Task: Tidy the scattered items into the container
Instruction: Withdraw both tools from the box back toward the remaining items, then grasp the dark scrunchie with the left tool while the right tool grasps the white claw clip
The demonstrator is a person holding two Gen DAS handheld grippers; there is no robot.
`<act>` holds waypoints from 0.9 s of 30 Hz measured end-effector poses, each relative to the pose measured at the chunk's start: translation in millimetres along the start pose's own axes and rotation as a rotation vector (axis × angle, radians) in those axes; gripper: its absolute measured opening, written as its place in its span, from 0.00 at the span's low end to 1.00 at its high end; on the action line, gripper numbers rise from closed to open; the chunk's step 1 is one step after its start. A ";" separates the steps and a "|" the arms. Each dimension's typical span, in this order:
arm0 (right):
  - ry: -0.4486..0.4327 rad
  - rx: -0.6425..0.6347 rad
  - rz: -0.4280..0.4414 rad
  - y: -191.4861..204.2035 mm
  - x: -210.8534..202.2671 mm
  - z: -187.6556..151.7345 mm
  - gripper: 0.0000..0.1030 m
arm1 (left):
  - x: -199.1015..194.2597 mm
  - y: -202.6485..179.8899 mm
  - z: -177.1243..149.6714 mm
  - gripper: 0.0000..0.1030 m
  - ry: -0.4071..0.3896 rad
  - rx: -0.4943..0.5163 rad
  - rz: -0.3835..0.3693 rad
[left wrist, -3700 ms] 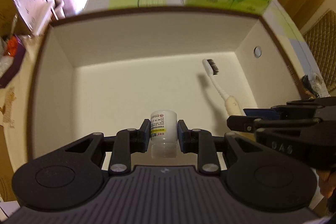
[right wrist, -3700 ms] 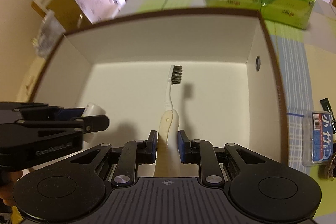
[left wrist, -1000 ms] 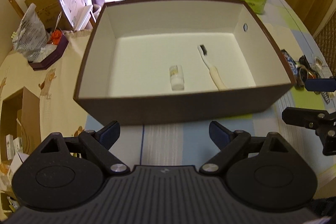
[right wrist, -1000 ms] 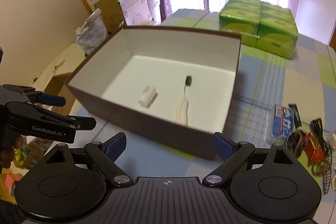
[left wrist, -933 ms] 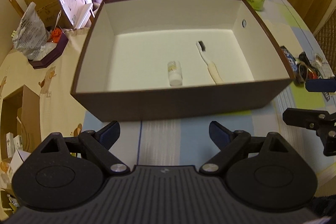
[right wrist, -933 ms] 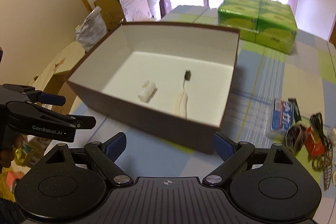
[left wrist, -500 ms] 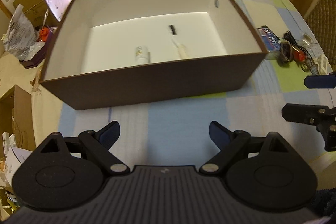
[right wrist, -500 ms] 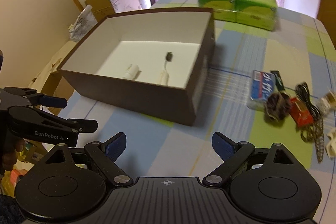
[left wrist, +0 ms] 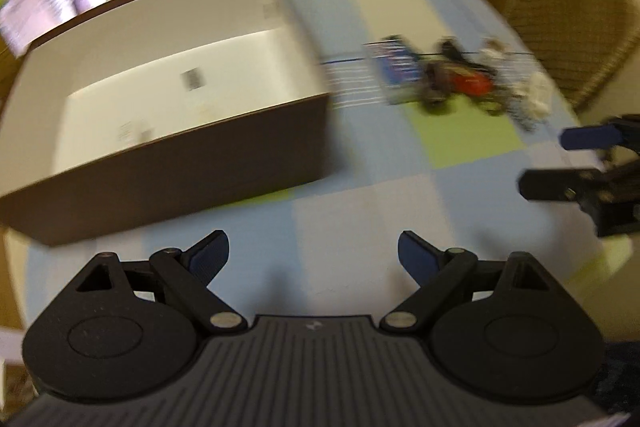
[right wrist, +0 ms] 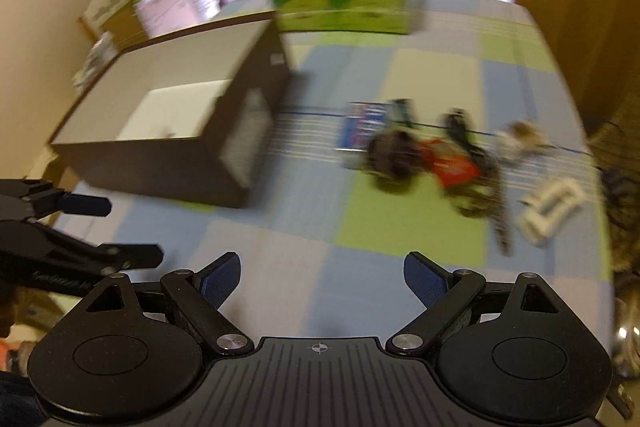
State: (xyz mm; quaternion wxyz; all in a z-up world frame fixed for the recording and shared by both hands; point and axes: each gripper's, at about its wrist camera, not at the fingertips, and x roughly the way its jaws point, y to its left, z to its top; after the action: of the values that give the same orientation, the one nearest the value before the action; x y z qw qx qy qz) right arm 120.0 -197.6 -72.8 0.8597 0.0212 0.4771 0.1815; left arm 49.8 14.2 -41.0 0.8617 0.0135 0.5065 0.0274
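The brown box (left wrist: 168, 151) with a white inside stands at the left (right wrist: 160, 163); blurred shapes of a small bottle (left wrist: 132, 133) and a toothbrush head (left wrist: 191, 79) show in it. A scattered heap lies on the checked cloth to its right: a blue packet (right wrist: 362, 125), a dark round thing (right wrist: 390, 155), a red item (right wrist: 452, 167), cords and a white piece (right wrist: 550, 207). My left gripper (left wrist: 314, 253) is open and holds nothing, over the cloth in front of the box. My right gripper (right wrist: 322, 275) is open too, short of the heap.
Green tissue packs (right wrist: 344, 5) stand behind the box. A wicker chair (left wrist: 568, 27) is at the table's right edge. Cartons and bags (right wrist: 132, 7) crowd the far left. Bare checked cloth (right wrist: 288, 219) lies between the grippers and the heap. Both views are motion-blurred.
Both grippers have swung right, away from the box and toward the scattered heap. The bottle and toothbrush, held earlier, lie in the box. Both stay open.
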 end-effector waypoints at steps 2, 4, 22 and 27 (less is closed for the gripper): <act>-0.008 0.026 -0.040 -19.1 -6.8 -5.9 0.91 | 5.9 -18.1 5.8 0.87 -0.021 0.045 -0.031; -0.010 0.057 -0.075 -38.4 -13.0 -10.5 0.91 | 13.2 -34.6 12.5 0.87 -0.036 0.080 -0.055; -0.048 0.228 -0.215 -159.4 -8.5 -19.7 0.91 | 82.6 -115.1 75.1 0.72 -0.164 0.261 -0.081; -0.035 0.255 -0.218 -179.7 -1.2 -17.8 0.91 | 110.5 -122.4 83.4 0.67 -0.165 0.323 -0.028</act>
State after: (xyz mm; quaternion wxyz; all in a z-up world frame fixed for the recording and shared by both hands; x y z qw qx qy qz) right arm 157.1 -368.1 -119.2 0.8728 0.0812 0.4807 0.0248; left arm 180.4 -100.8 -103.1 0.8873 0.1471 0.4319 -0.0676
